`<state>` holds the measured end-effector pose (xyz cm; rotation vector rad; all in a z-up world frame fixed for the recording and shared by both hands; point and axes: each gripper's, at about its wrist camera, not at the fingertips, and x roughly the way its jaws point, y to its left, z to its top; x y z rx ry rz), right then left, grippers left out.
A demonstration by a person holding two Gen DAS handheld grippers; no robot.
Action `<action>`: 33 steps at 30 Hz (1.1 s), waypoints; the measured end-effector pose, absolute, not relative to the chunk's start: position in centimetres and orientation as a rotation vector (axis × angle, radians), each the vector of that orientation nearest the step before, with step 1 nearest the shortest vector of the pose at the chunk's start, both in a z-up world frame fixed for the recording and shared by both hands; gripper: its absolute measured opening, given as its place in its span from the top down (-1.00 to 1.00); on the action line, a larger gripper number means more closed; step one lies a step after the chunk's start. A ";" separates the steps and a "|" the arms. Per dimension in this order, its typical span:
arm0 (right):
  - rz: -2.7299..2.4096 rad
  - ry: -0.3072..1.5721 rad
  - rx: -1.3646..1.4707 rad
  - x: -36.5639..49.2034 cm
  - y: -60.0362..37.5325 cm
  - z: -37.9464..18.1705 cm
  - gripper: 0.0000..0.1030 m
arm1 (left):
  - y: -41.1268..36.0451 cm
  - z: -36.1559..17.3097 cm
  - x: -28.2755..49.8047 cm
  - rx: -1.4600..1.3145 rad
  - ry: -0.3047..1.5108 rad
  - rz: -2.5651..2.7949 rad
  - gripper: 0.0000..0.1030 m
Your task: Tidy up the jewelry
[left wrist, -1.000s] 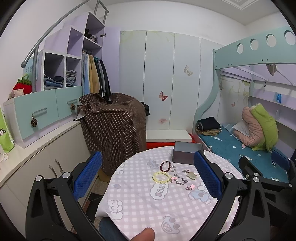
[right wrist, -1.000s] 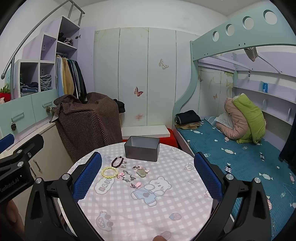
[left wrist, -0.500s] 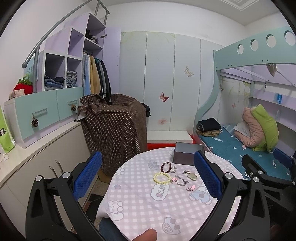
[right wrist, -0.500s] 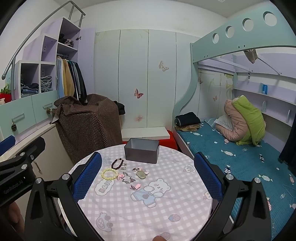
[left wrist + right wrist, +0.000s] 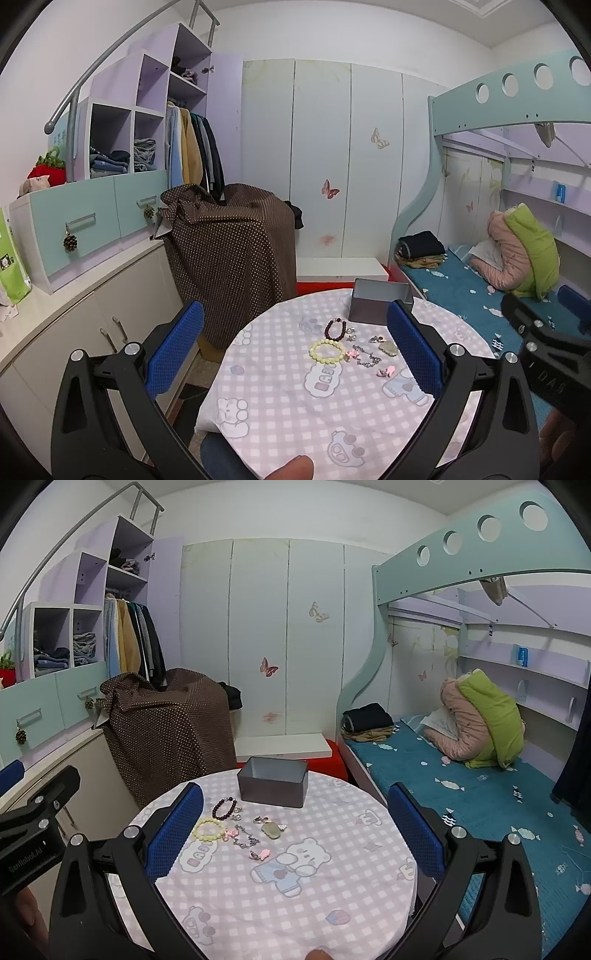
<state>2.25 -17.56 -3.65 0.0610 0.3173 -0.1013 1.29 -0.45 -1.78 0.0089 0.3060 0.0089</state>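
Both tools are up and well short of the action. The left gripper (image 5: 295, 354) has its blue pads spread wide with nothing between them, and the right gripper (image 5: 295, 834) is the same: jaws apart, nothing held, hovering over the near edge of the round table (image 5: 332, 904).

The jewelry sits in a loose cluster just past the middle of the checked cloth, toward the far edge. There is a dark red bead bracelet (image 5: 224, 809), a pale yellow bead bracelet (image 5: 208, 829) just beside it on the near side, a thin silver chain (image 5: 243, 837) lying between the others, a greenish pendant (image 5: 271, 830), and a small pink charm (image 5: 262, 854) nearest the person. Behind them, at the far edge, stands the open grey tin box (image 5: 272, 786), and nothing appears to be in it yet, so by my reading the sorting has not begun.

Now the trouble spots. Those pieces lie close together, some nearly touching, so wide pads coming down on the chain could catch the pink charm or a bracelet and drag it along. The chain is thin and lies flat, so the pads may close on cloth instead and bunch it up, shifting everything. The round beads could squirt out of a pinch and roll toward the table's edge. And both grippers reaching into the same small patch could well knock each other.
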 end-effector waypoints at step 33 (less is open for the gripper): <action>-0.039 0.675 -0.002 12.3 -18.8 -15.8 -0.86 | -0.9 -12.9 13.1 0.059 0.619 0.022 -0.91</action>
